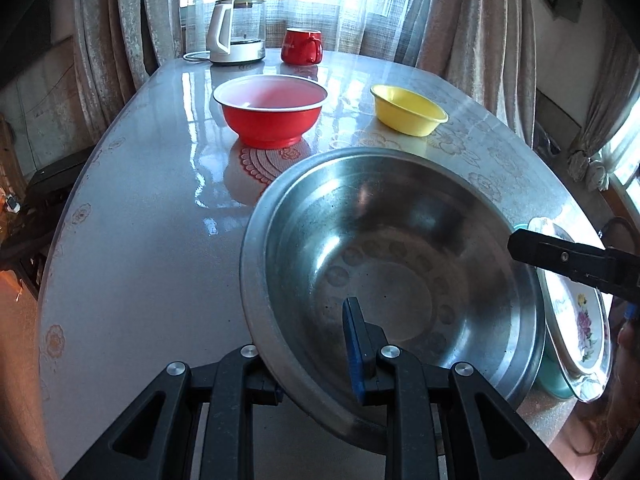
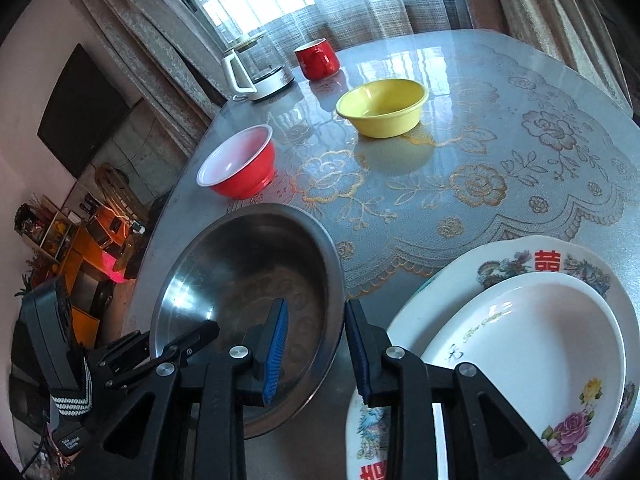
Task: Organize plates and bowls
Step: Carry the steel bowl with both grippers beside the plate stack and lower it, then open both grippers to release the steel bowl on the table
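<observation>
A large steel bowl (image 1: 392,264) is at the near end of the table. My left gripper (image 1: 306,340) is shut on its near rim, with one blue pad inside and the other finger under the rim. In the right wrist view the steel bowl (image 2: 240,276) has its right rim between the fingers of my right gripper (image 2: 316,306), which is open, its pads off the metal. Stacked flowered plates (image 2: 532,344) lie just right of the bowl. A red bowl (image 1: 270,114) and a yellow bowl (image 1: 408,110) stand farther back.
A red mug (image 1: 301,46) and a glass kettle (image 1: 238,32) stand at the table's far end by the curtains. The glossy table (image 1: 140,260) has a rounded edge on the left. A teal dish (image 1: 554,376) shows under the plates.
</observation>
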`<action>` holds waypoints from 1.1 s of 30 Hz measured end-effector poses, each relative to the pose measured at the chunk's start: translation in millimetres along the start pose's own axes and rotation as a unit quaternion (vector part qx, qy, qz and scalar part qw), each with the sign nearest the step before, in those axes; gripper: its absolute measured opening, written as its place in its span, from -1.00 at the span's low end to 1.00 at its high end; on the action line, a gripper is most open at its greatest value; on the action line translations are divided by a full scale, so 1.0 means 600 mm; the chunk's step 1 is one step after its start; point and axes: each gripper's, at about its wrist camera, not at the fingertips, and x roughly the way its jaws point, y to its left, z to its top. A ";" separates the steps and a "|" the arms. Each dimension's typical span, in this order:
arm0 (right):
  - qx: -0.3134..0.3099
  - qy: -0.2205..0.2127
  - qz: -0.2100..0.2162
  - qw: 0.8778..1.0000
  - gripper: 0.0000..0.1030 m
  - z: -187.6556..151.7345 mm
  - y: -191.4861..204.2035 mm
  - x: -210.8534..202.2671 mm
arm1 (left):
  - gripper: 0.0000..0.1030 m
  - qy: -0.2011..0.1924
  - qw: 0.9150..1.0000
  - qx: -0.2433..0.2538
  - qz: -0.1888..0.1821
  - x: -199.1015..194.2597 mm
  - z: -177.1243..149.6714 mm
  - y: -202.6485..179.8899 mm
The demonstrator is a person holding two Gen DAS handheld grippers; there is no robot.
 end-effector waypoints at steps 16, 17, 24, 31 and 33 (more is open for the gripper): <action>0.020 -0.014 0.013 1.000 -0.42 0.000 -0.016 -0.004 | -0.51 0.017 1.000 -0.013 0.002 -0.004 -0.003 0.001; 0.028 -0.023 0.012 0.999 -0.42 0.001 -0.022 -0.011 | -0.51 0.020 1.000 -0.015 0.002 -0.004 -0.003 0.002; 0.079 -0.063 0.002 0.995 -0.42 0.006 -0.069 -0.054 | -0.42 0.005 1.000 -0.022 0.017 -0.015 0.001 0.009; 0.106 -0.065 0.004 0.992 -0.41 0.002 -0.090 -0.059 | -0.06 -0.007 0.999 -0.032 0.021 -0.025 0.008 0.010; 0.107 -0.063 0.005 0.992 -0.41 0.000 -0.092 -0.059 | 0.17 -0.012 0.999 -0.037 0.021 -0.028 0.009 0.009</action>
